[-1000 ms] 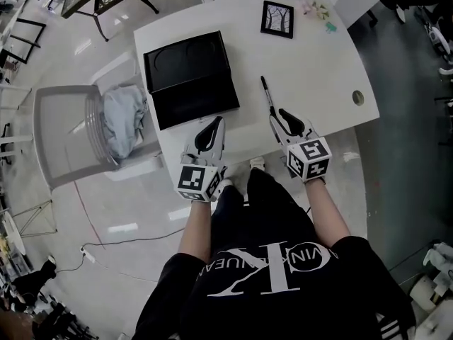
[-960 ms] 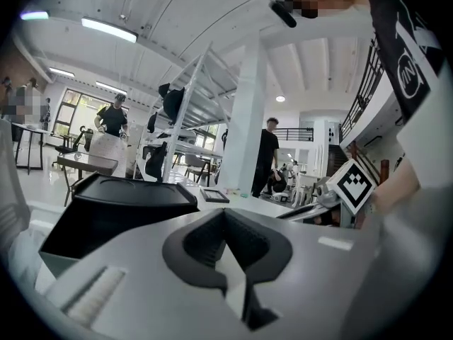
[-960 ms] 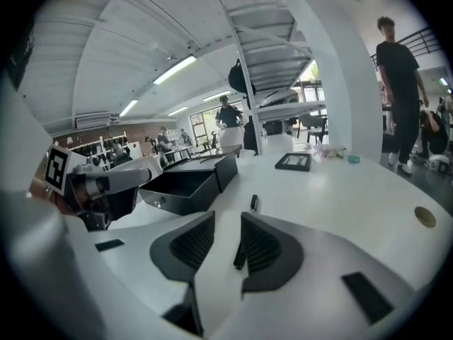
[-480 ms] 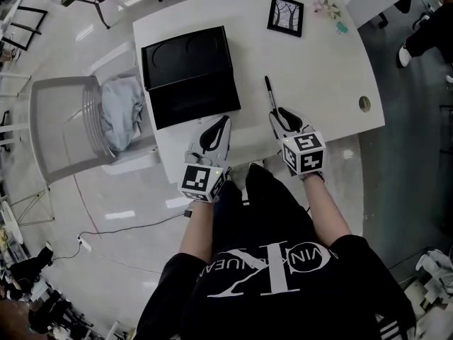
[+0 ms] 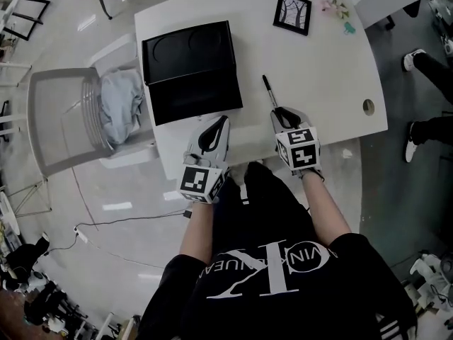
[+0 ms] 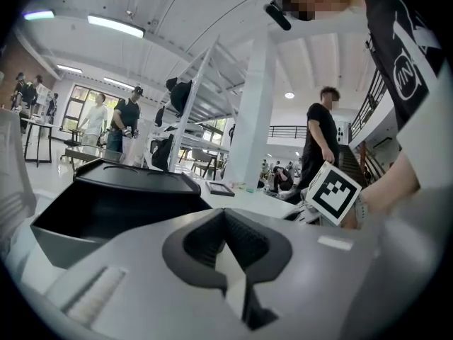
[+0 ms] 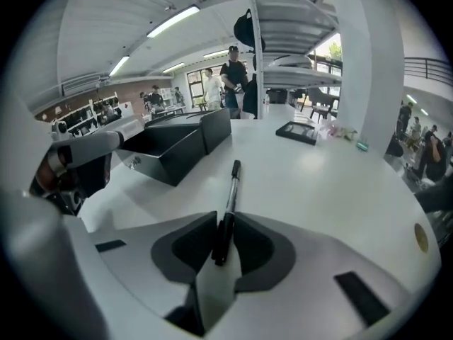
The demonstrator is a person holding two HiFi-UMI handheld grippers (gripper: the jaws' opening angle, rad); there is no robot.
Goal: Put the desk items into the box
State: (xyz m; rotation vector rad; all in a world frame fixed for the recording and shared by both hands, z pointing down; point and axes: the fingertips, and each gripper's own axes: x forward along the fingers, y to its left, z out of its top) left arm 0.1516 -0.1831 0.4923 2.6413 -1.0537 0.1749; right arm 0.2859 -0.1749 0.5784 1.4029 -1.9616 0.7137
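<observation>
A black pen lies pointing away from me on the white desk. My right gripper is shut on its near end. In the right gripper view the pen runs out from between the closed jaws of the right gripper, low over the desk. The open black box stands at the desk's left; it appears as the box in the right gripper view. My left gripper rests at the desk's near edge just below the box, shut, holding nothing; its jaws meet in the left gripper view, where the left gripper faces the box.
A black picture frame lies at the far side of the desk, with small pastel items to its right. A round cable hole is near the right edge. A grey chair with a cloth stands left of the desk. People stand in the background.
The right gripper has edged slightly forward and leftward while holding the pen. The left gripper has barely moved. The head view has shifted a little.
</observation>
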